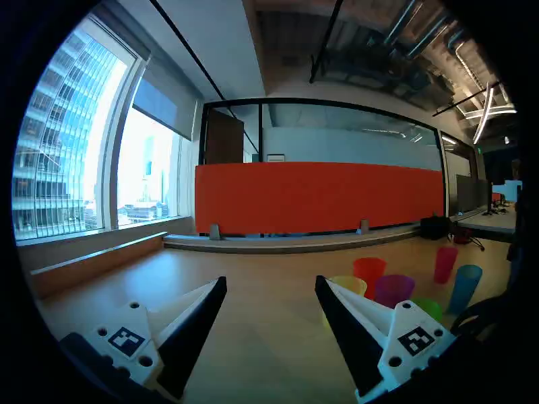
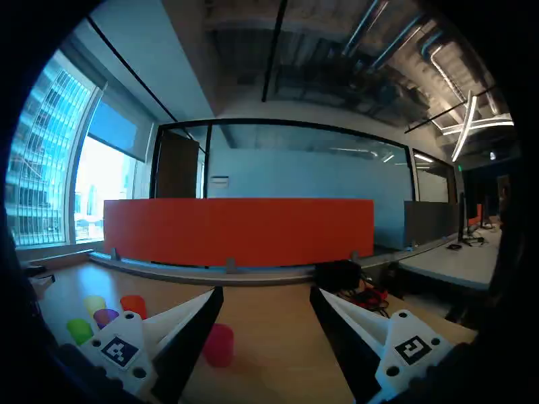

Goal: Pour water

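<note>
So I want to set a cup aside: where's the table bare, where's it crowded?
Bare: the table between the window ledge and the orange divider, ahead of the left hand-held gripper. Crowded: the cups clustered right of it.

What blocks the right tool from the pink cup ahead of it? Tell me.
Nothing visible does. The right tool is open, and only bare table lies between it and the pink cup.
</note>
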The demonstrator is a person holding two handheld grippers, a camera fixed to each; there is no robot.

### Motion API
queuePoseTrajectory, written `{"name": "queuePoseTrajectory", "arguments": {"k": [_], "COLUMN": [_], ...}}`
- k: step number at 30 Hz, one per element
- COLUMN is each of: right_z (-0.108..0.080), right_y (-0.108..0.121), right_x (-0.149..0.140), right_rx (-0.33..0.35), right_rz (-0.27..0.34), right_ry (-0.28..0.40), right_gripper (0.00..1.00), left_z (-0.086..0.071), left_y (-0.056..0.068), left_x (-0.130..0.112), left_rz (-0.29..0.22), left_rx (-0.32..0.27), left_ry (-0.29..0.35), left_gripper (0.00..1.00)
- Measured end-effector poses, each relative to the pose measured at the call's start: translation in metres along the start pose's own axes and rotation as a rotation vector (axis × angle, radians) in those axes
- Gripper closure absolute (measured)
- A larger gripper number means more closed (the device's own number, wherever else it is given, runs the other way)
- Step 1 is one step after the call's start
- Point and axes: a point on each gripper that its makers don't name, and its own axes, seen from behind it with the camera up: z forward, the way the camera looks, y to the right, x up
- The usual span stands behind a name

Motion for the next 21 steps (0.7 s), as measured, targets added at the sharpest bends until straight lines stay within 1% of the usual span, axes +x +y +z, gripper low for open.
{"name": "queuePoseTrajectory", "arguments": {"k": [5, 11, 21], "right_z": [-0.0003, -0.0019, -0.0021], "right_y": [-0.0016, -0.0015, -0.0007], "right_x": [0.0043, 0.0077, 0.0069], "right_rx": [0.001, -0.002, -0.004], "right_rz": [-0.005, -0.006, -0.007], "right_ry": [0.006, 0.011, 0.013], "right_gripper": [0.00, 0.00, 0.01], "left_z": [0.0007, 0.0021, 0.0042], "left_y": [-0.0026, -0.0006, -0.0039], "left_x": [-0.0037, -0.0045, -0.0060], "left_rz": [0.000, -0.007, -0.005], "left_rx": [0.002, -0.009, -0.008], "left_ry": [-0.004, -0.010, -0.018], "left_gripper": [0.02, 0.02, 0.02]}}
